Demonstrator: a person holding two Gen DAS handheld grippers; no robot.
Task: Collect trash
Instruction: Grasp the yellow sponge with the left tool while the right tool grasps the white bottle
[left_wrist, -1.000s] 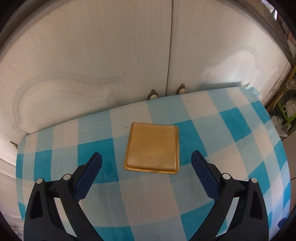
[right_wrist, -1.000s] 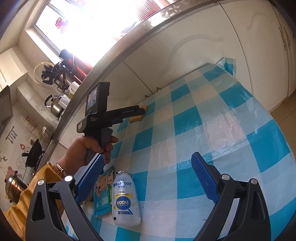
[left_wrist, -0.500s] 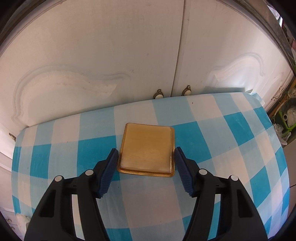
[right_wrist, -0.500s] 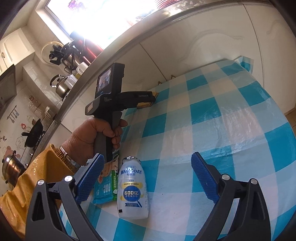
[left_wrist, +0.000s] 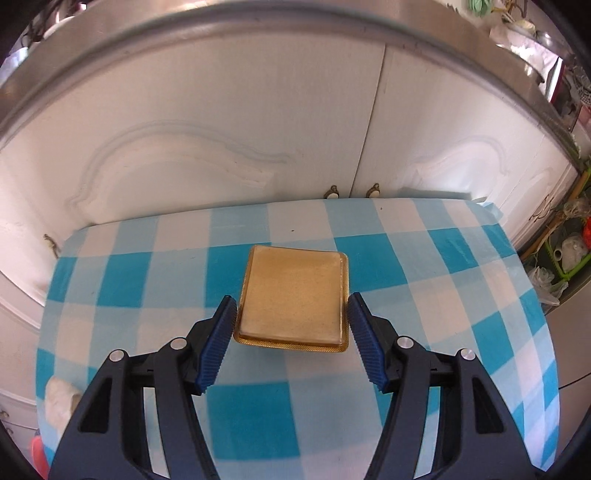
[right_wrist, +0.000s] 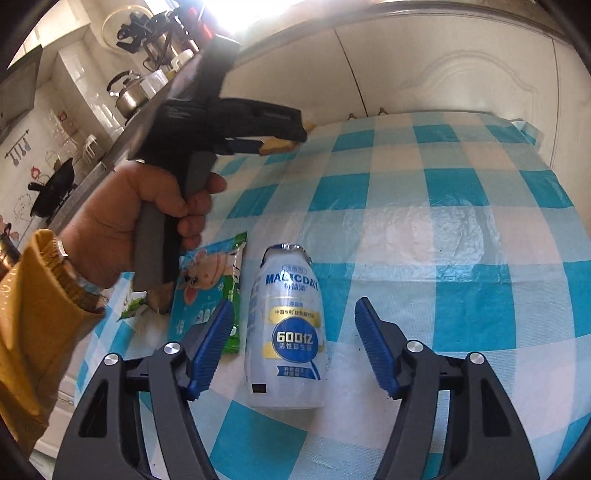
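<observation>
A flat golden plastic tray (left_wrist: 291, 301) is held off the blue-and-white checked tablecloth (left_wrist: 424, 273) between the pads of my left gripper (left_wrist: 291, 314), which is shut on its two side edges. In the right wrist view the left gripper (right_wrist: 284, 140) holds the tray (right_wrist: 275, 146) above the table's far side. My right gripper (right_wrist: 295, 328) is open, its fingers on either side of a white plastic drink bottle (right_wrist: 286, 332) lying on the cloth. A green-and-blue snack wrapper (right_wrist: 207, 291) lies just left of the bottle.
White cabinet doors (left_wrist: 258, 140) under a steel counter edge stand just behind the table. A kettle (right_wrist: 125, 96) and kitchen items sit on the counter at the left. A white crumpled object (left_wrist: 61, 400) lies at the table's left edge.
My left gripper closed on the golden tray and lifted it off the cloth. My right gripper moved closer to the bottle, which now lies between its narrowed fingers.
</observation>
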